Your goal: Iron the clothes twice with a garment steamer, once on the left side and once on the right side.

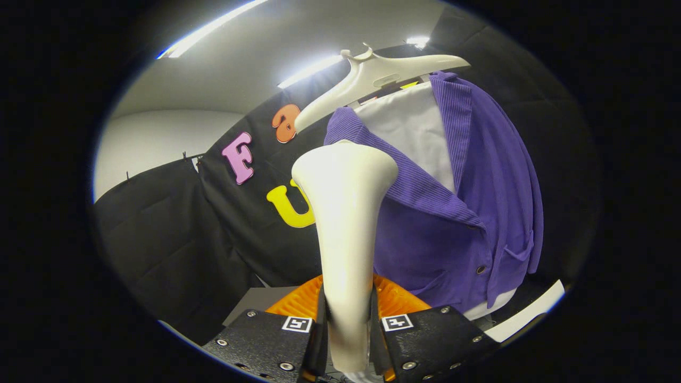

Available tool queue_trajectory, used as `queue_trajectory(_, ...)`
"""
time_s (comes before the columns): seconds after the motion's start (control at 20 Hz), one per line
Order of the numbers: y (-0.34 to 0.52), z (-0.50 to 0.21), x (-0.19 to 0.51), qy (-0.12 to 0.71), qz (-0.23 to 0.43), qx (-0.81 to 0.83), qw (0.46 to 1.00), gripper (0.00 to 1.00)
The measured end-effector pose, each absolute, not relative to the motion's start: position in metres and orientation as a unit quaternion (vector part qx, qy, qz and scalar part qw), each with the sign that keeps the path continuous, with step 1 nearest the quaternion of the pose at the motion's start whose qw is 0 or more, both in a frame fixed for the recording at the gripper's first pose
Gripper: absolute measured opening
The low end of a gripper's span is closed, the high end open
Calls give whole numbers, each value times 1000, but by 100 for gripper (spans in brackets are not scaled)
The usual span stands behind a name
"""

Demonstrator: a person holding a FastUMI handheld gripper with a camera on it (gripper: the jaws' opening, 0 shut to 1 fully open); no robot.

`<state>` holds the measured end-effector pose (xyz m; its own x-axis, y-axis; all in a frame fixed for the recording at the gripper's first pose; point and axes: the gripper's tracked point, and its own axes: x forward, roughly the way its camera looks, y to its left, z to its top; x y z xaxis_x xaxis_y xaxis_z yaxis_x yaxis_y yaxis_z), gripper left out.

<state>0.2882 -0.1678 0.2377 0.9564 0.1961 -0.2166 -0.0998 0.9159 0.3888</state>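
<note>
Purple corduroy jacket (468, 213) hangs on a pale hanger (372, 74), beyond the fingers and off toward their right-hand side, open at the front over a white panel (412, 127) between the lapels. Near lapel edge runs diagonally down to a dark button (480, 269); a patch pocket (513, 266) sits just outboard of that. Jacket hem ends above a white rounded base (497, 307) and a white strip (532, 311) low down. Open room lies on the other side of the steamer: slack black cloth wall (175, 234), grey ceiling with light strips (213, 29) above. Gripper (347, 324) is closed narrow on the garment steamer (346, 223): both fingers press the slim white handle from either side, with orange ribbed pads (396, 298) showing behind it. Steamer stands upright between the fingers, flaring to a broad rounded head (346, 165) at the top. Head overlaps the near lapel and shoulder in this view; cannot tell whether it touches the fabric or stands just short. Gripper points up and forward, view tilted, hanger slanting across the top. The holding hand is out of sight.
</note>
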Motion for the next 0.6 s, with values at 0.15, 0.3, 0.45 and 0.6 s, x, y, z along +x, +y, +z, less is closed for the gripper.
queue_trajectory(0.15,-175,221,307,141,62,189,970,33)
queue_trajectory(0.3,-177,198,313,159,55,198,966,33)
queue_trajectory(0.45,-180,171,313,178,51,194,963,33)
queue_trajectory(0.6,-182,142,306,200,49,192,960,33)
